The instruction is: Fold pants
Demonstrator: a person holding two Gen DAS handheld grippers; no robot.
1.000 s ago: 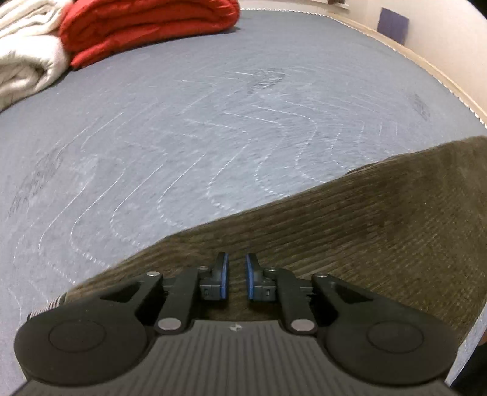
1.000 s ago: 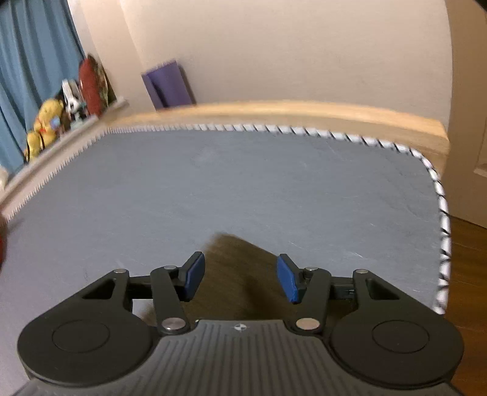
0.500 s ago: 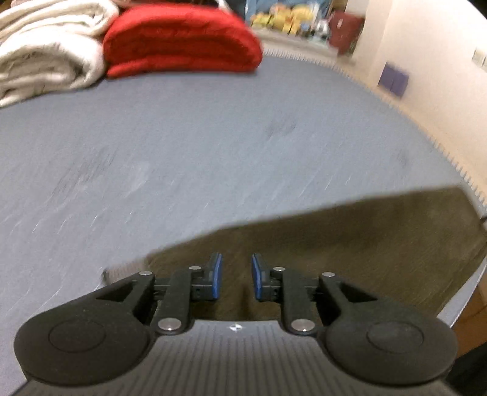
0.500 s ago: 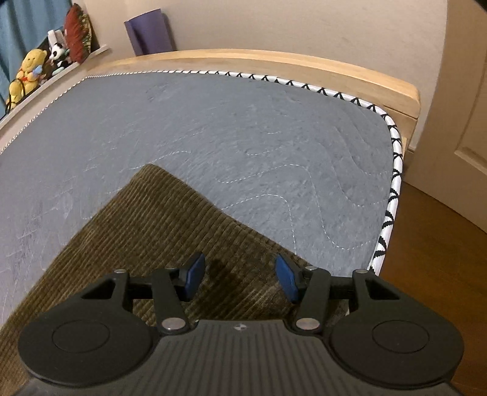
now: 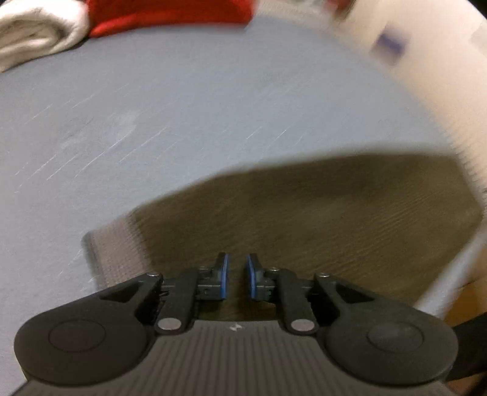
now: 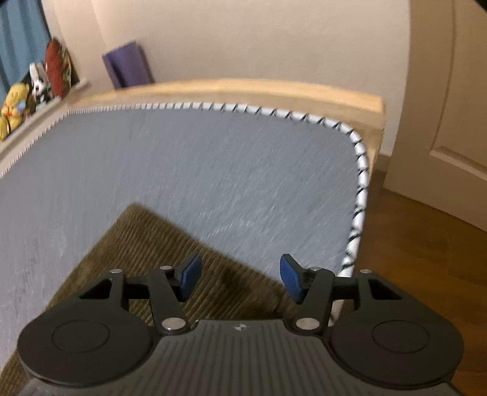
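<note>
Olive-brown corduroy pants [image 5: 319,219] lie flat on the grey mattress [image 5: 182,115], with a lighter ribbed band [image 5: 115,252] at their left end. My left gripper [image 5: 236,274] hovers over the near edge of the pants with its blue pads a small gap apart and nothing between them. In the right wrist view a corner of the pants [image 6: 146,243] lies near the mattress corner. My right gripper [image 6: 240,274] is wide open above that part and holds nothing.
A folded white blanket [image 5: 33,33] and a folded red one [image 5: 170,12] lie at the far left of the mattress. A wooden bed frame [image 6: 243,91] borders the mattress [image 6: 213,158]. Wood floor [image 6: 426,243] and a door [image 6: 450,91] are at right. Stuffed toys [image 6: 18,103] sit on a ledge.
Both grippers have moved back and up, so more of the pants shows. The left view now takes in the ribbed band. The right jaws have opened a little wider.
</note>
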